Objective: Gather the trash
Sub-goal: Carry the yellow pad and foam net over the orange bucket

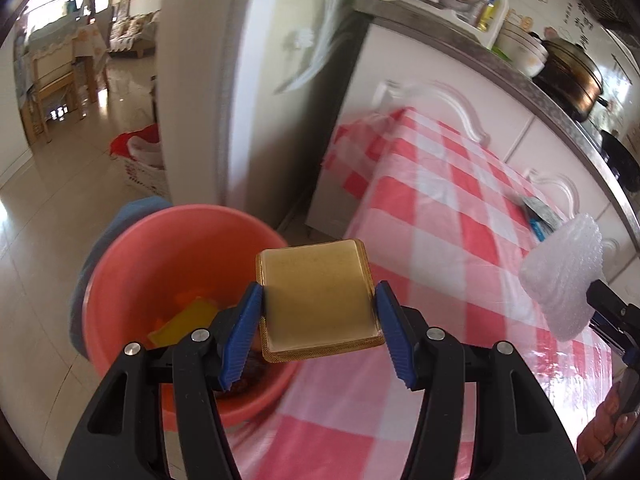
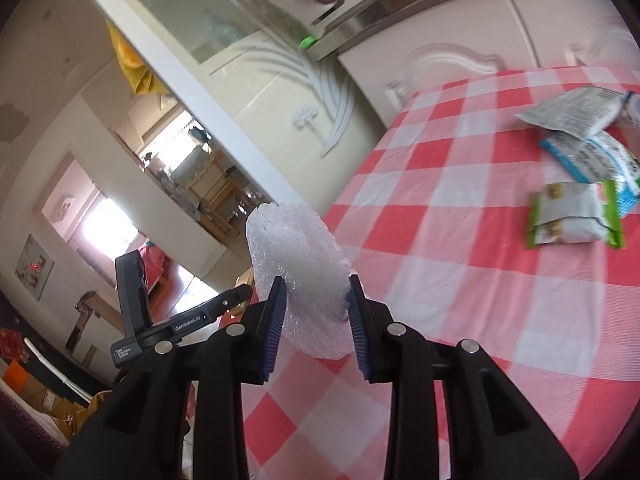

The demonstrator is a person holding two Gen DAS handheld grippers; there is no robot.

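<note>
A flat golden tray [image 1: 318, 298] is pinched by the left gripper [image 1: 318, 308] over the pink bucket [image 1: 120, 264] beside the checkered table [image 1: 460, 220]. White foam netting [image 2: 298, 280] is clamped by the right gripper [image 2: 316, 312] above that table's edge; snack wrappers [image 2: 576, 216] lie farther in on it.

Bright daylight from far windows [image 1: 60, 4]; glare on floor [image 1: 92, 92]; motion blur throughout; fisheye edges bent, vignetted.
</note>
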